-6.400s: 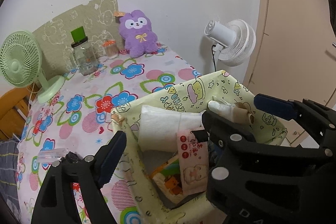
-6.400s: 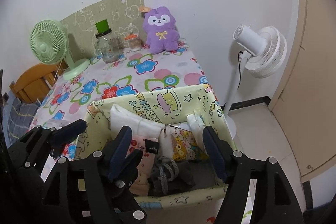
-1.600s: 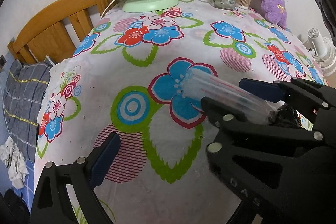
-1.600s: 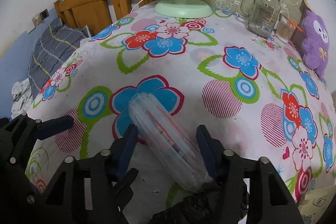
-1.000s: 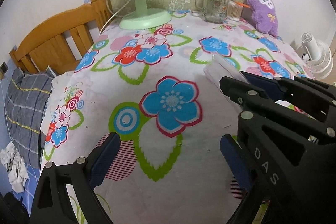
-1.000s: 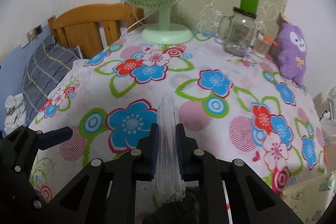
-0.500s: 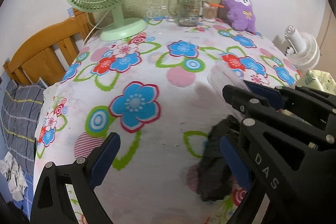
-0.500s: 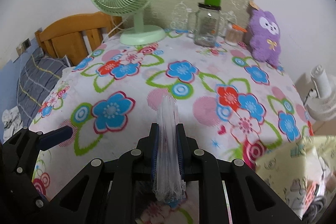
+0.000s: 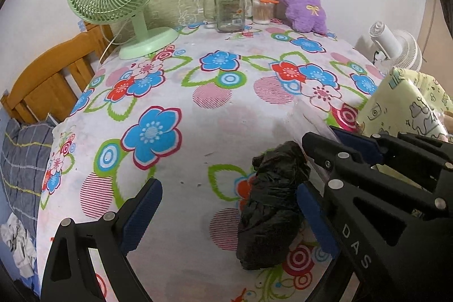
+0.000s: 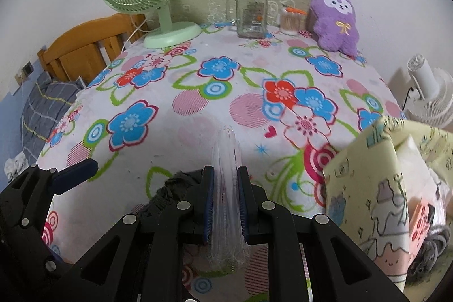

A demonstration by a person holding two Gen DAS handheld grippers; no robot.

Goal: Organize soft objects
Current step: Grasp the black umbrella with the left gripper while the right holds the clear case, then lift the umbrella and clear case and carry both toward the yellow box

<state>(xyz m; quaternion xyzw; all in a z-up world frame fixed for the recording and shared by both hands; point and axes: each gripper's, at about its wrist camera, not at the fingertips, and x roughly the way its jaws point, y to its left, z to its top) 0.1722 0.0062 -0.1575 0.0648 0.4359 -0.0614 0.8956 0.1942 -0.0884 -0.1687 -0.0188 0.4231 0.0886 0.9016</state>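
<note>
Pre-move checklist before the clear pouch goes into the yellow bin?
1. Right gripper shut on clear pouch: ok.
2. Pouch clear of the table: cannot tell; its lower end is hidden.
3. Yellow bin in view, to the right: ok.
4. Room in the bin: cannot tell; things already lie inside.
5. Left gripper open and empty: ok.
6. Black bag on the table, not yet picked up: ok.
</note>
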